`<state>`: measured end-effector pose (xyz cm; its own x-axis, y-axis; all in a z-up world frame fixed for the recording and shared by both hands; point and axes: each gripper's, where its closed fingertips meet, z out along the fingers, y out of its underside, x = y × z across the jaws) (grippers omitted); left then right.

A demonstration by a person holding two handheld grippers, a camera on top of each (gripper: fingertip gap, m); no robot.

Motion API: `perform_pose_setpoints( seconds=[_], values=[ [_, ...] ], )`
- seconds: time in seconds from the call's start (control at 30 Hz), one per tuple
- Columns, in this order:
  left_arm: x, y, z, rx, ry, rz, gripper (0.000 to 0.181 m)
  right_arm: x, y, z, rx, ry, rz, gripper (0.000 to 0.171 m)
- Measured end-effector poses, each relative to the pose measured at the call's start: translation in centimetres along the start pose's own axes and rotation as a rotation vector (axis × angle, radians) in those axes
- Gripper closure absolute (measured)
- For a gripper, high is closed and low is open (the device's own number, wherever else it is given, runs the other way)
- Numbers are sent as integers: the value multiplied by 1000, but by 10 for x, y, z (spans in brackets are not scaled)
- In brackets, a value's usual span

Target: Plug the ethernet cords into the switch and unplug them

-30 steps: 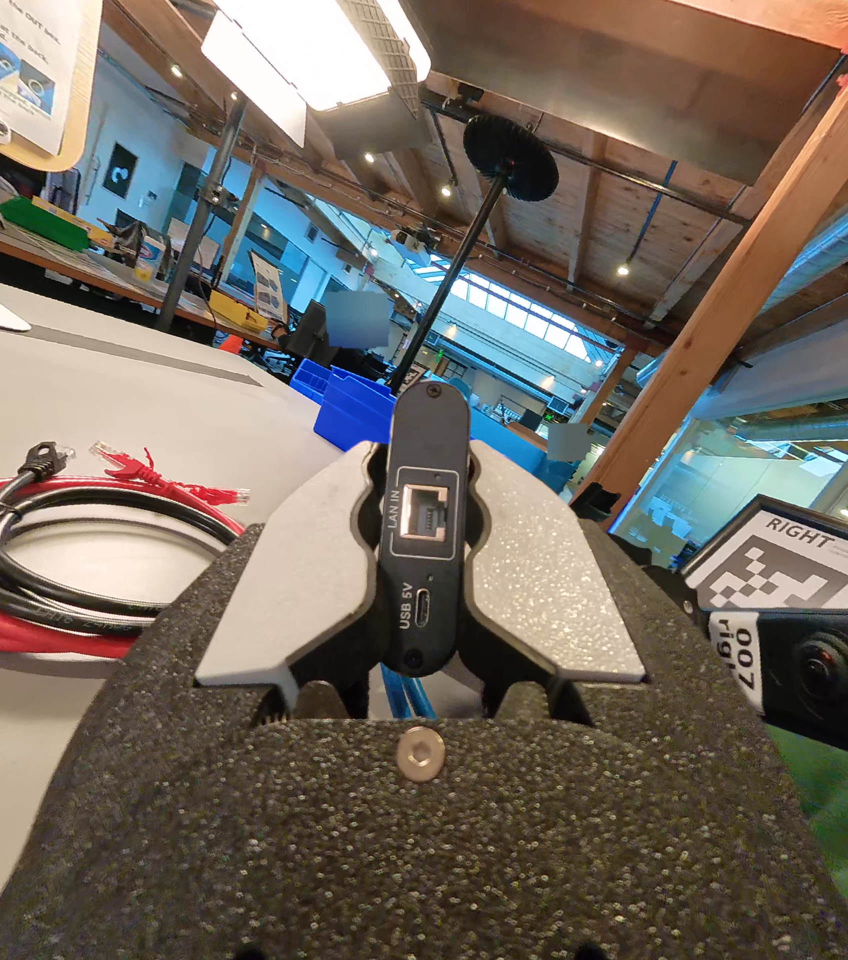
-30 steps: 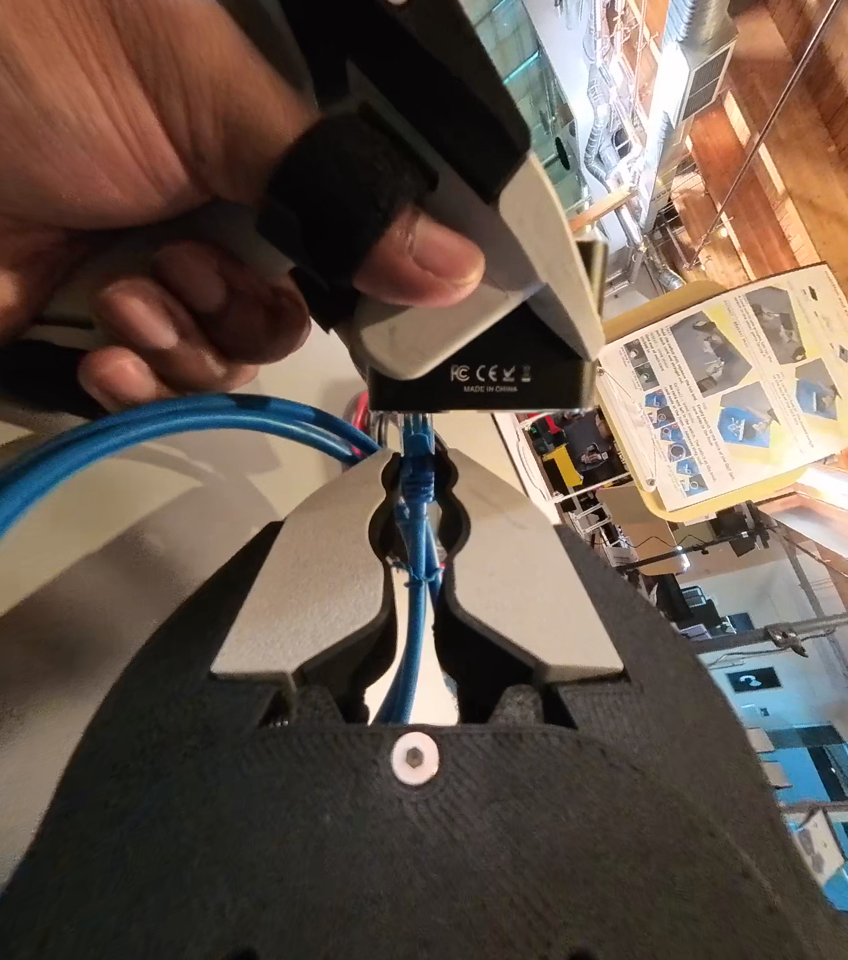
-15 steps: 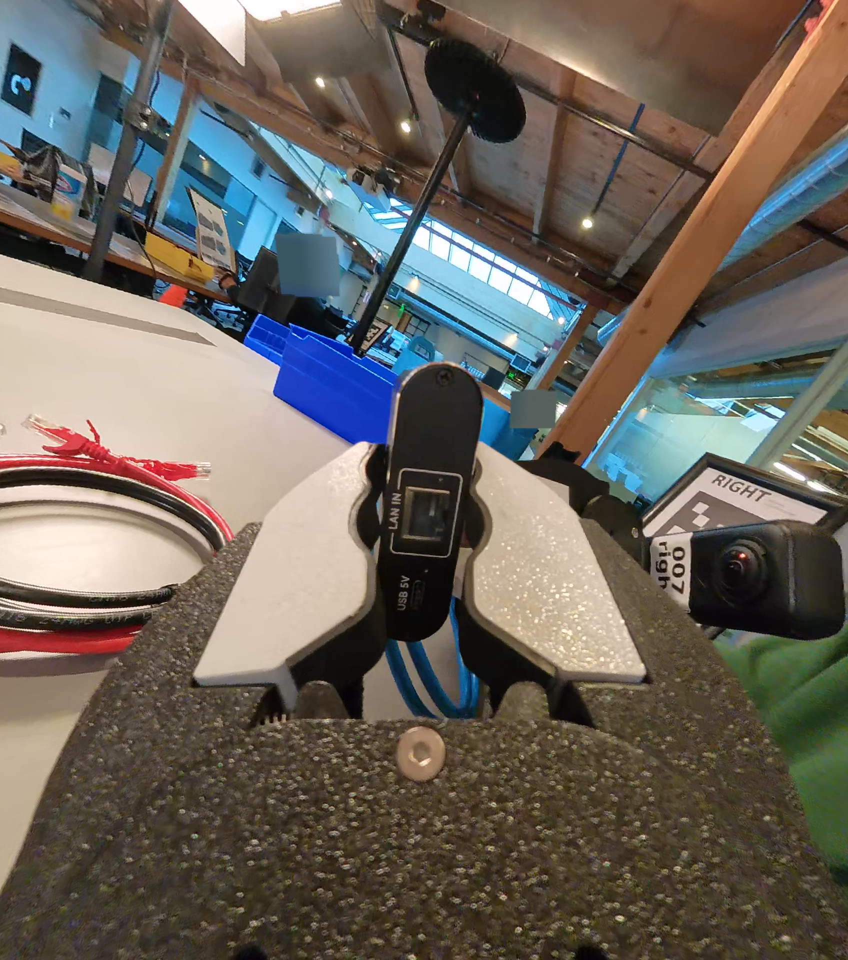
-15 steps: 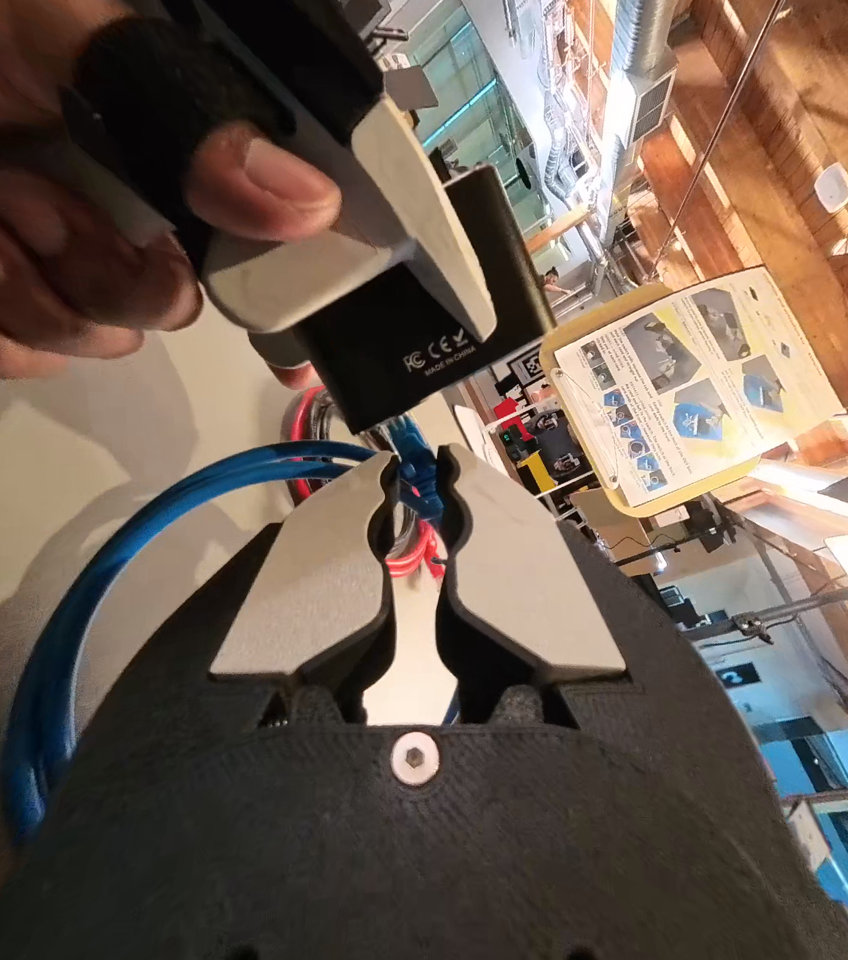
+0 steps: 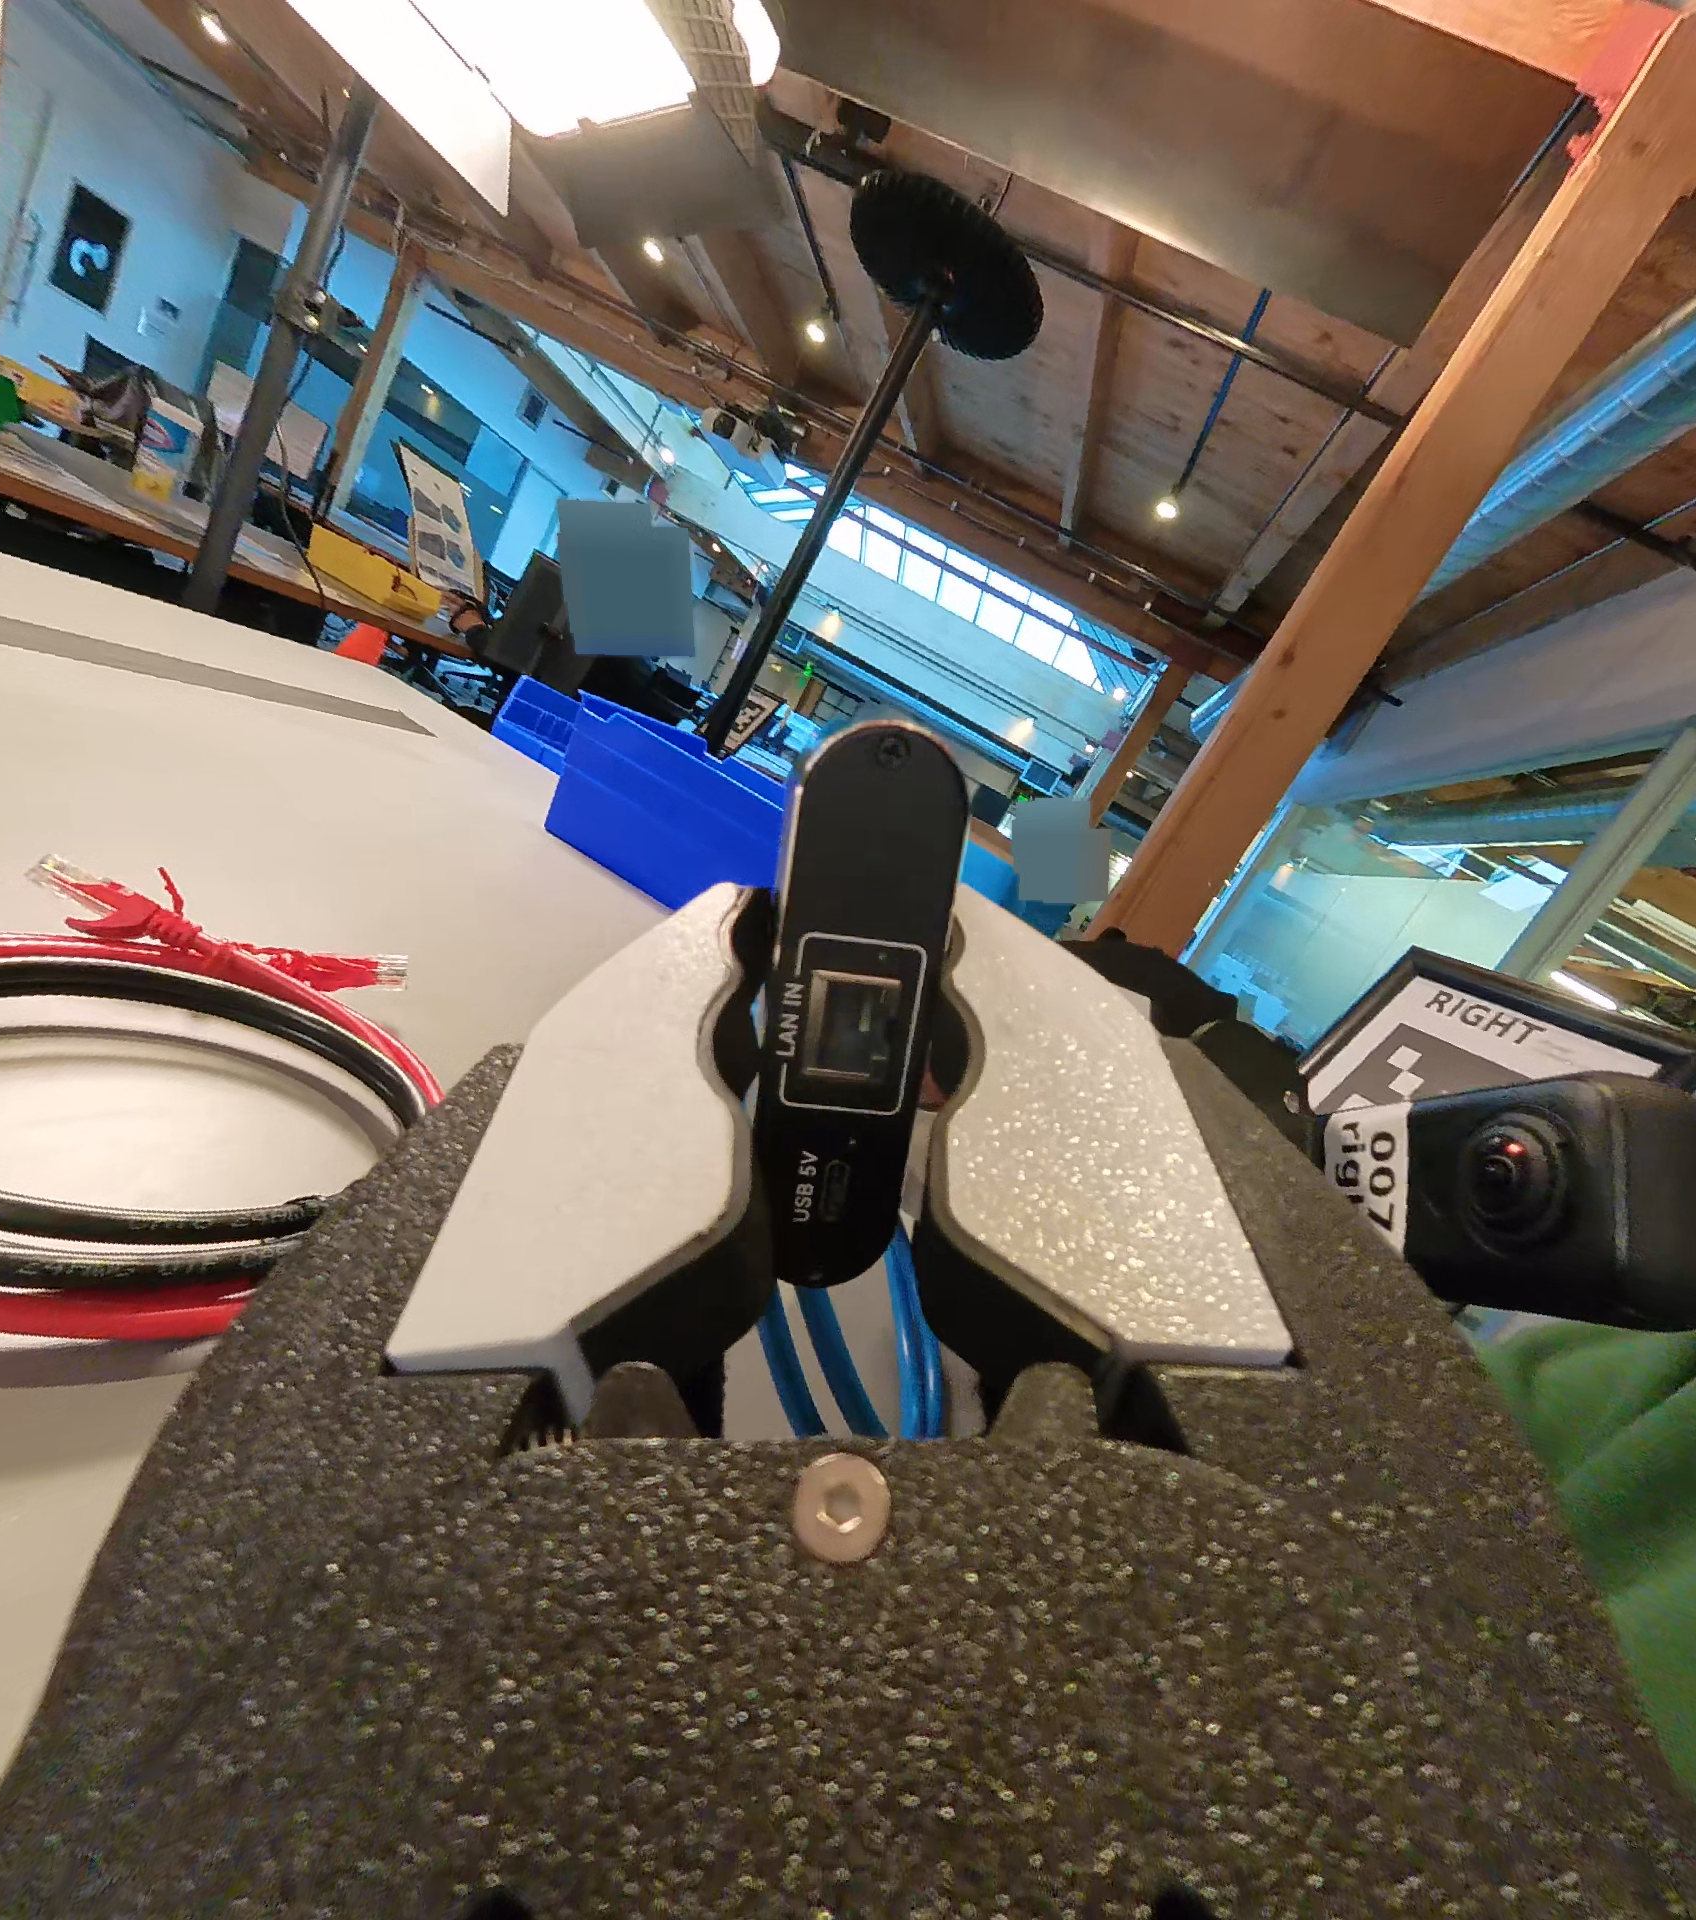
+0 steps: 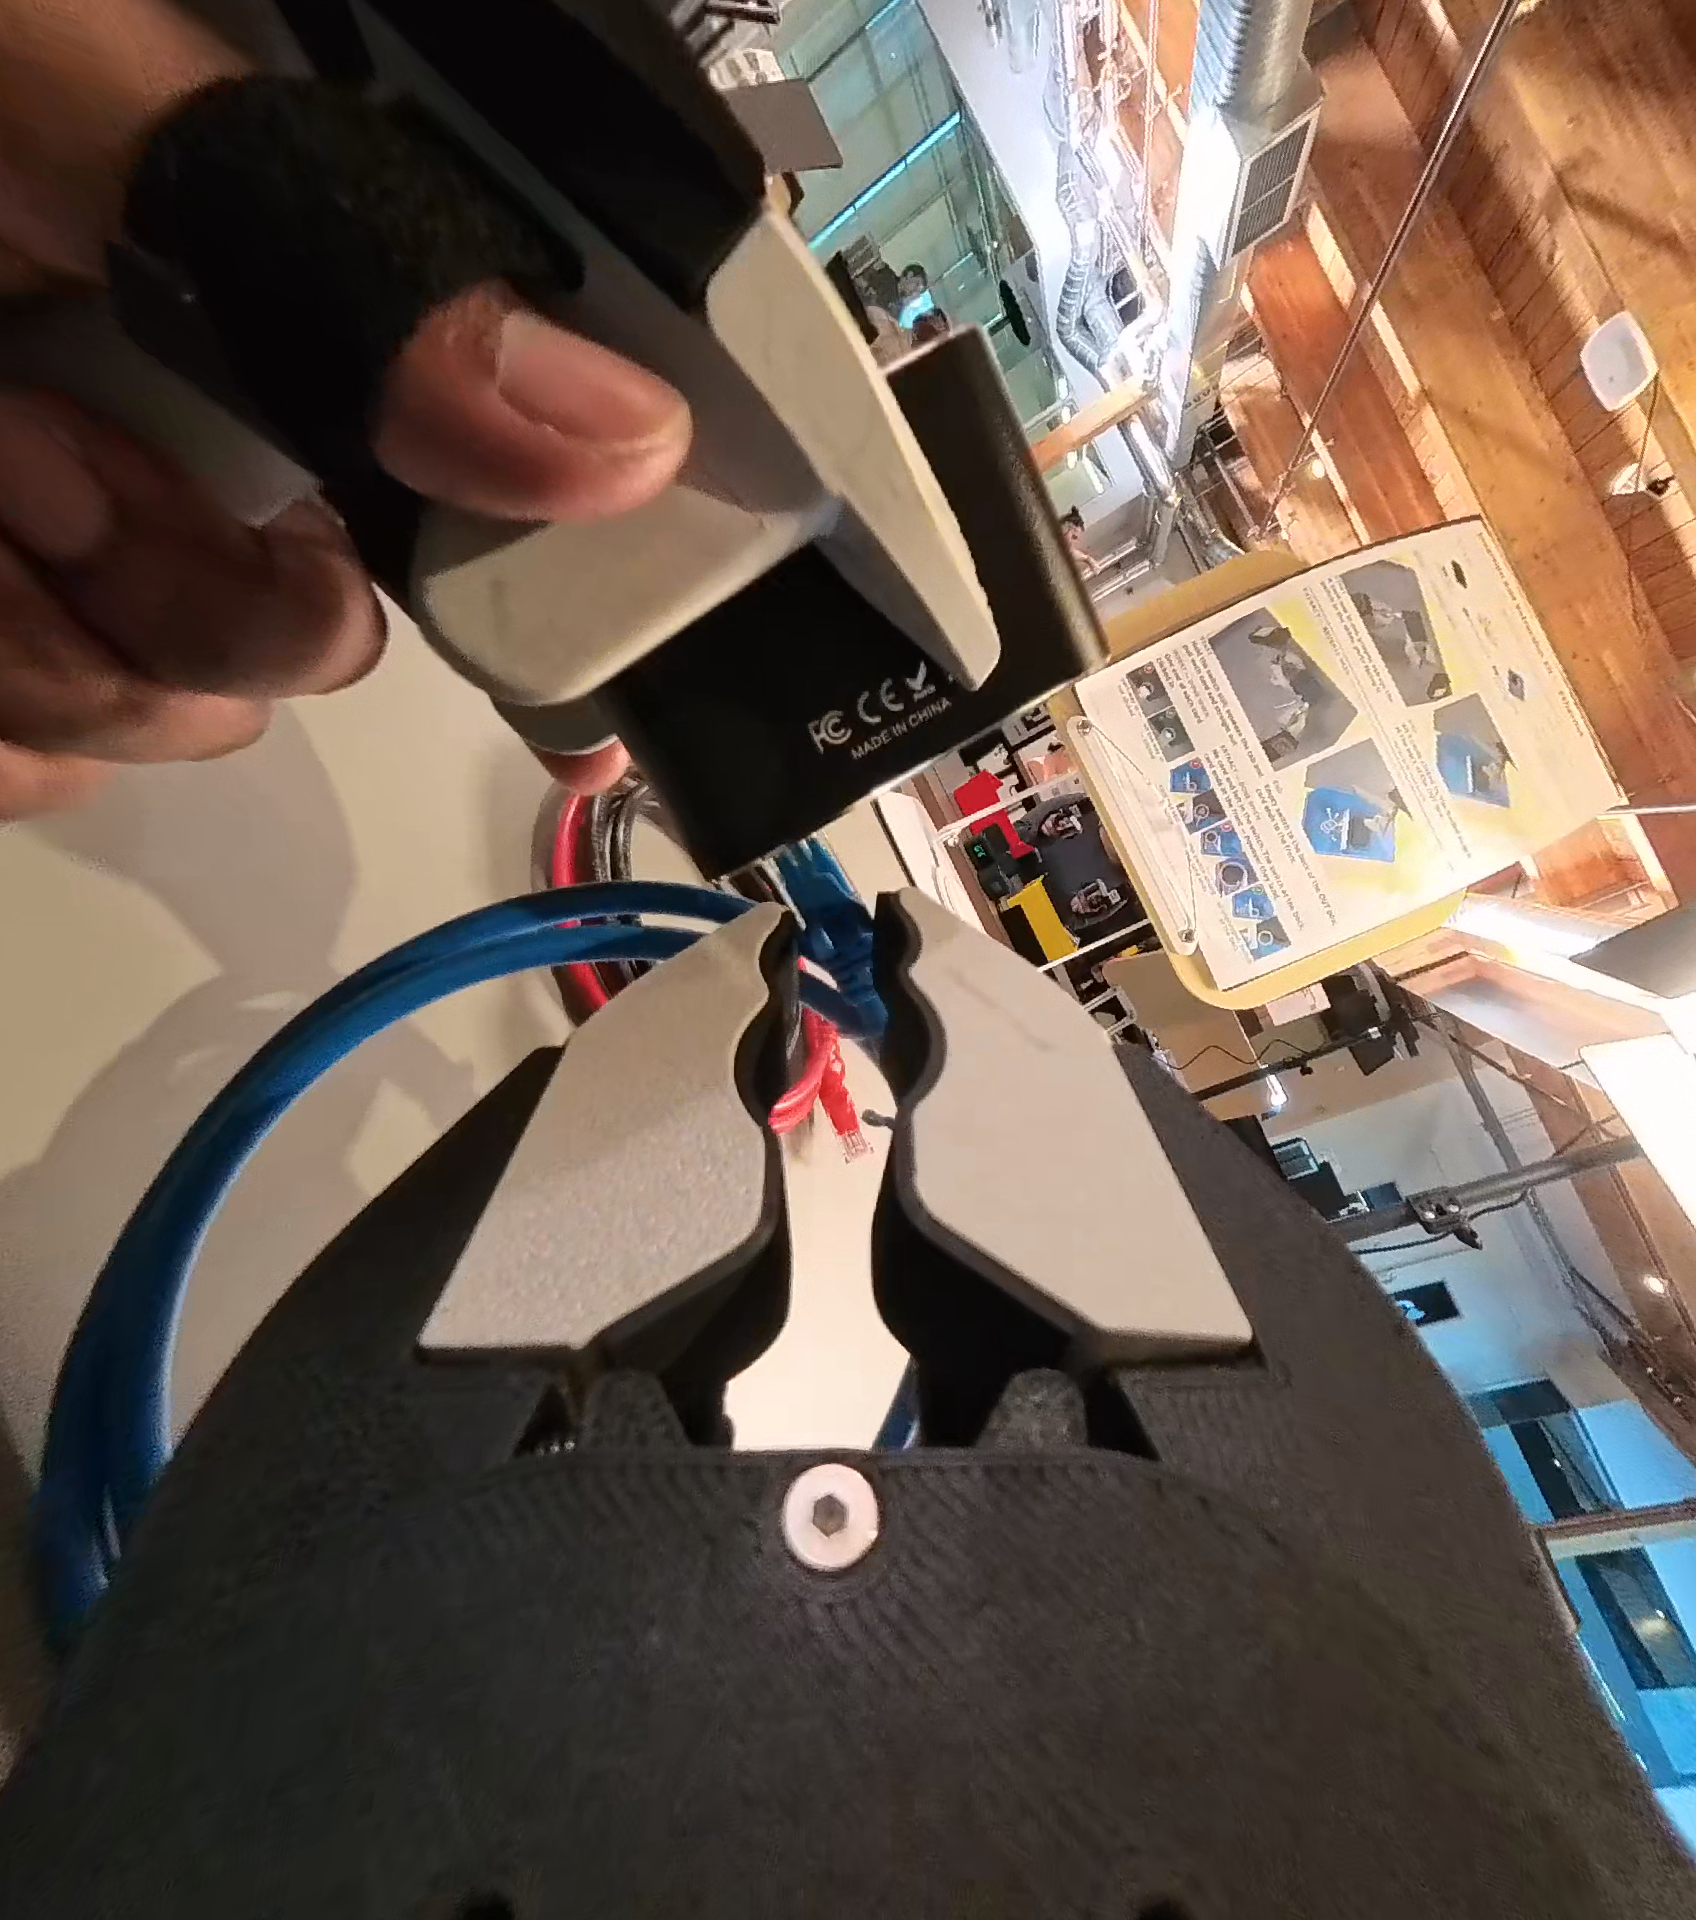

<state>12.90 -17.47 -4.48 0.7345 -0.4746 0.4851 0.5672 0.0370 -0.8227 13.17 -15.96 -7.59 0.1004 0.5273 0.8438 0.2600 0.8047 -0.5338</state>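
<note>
Got the black switch [image 5: 865,1049] pinched upright in the left gripper [image 5: 849,909], jaws closed on its narrow sides, one end face with two ports aimed back at the camera. From the right wrist view, seeing the right gripper [image 6: 831,912] parted and gripping nothing, tips just under the switch's lower edge. Blue ethernet cord [image 6: 200,1143] looping off left over the grey bench [image 5: 200,748], its plug right at that edge (can't tell if it's seated). Red cord [image 5: 148,1309] and black cord [image 5: 96,1216] coiled on the bench, cut off by the left frame edge. Small white printing on the switch's port face and side. Left hand [image 6: 96,520] blurry and mostly cropped.
</note>
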Motion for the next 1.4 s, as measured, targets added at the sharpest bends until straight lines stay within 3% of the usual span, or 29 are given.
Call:
perform_pose_setpoints(
  seconds=[0.23,0.7,1.4],
  values=[
    [4,13,2,-115,28,-9,149,4,-1,-2,22,6,-39,157],
    [-2,0,1,14,-19,-17,153,1,-9,-3,8,18,2,158],
    [-2,5,5,-22,-19,-19,153,-1,0,-8,-7,-82,-142,150]
  ],
)
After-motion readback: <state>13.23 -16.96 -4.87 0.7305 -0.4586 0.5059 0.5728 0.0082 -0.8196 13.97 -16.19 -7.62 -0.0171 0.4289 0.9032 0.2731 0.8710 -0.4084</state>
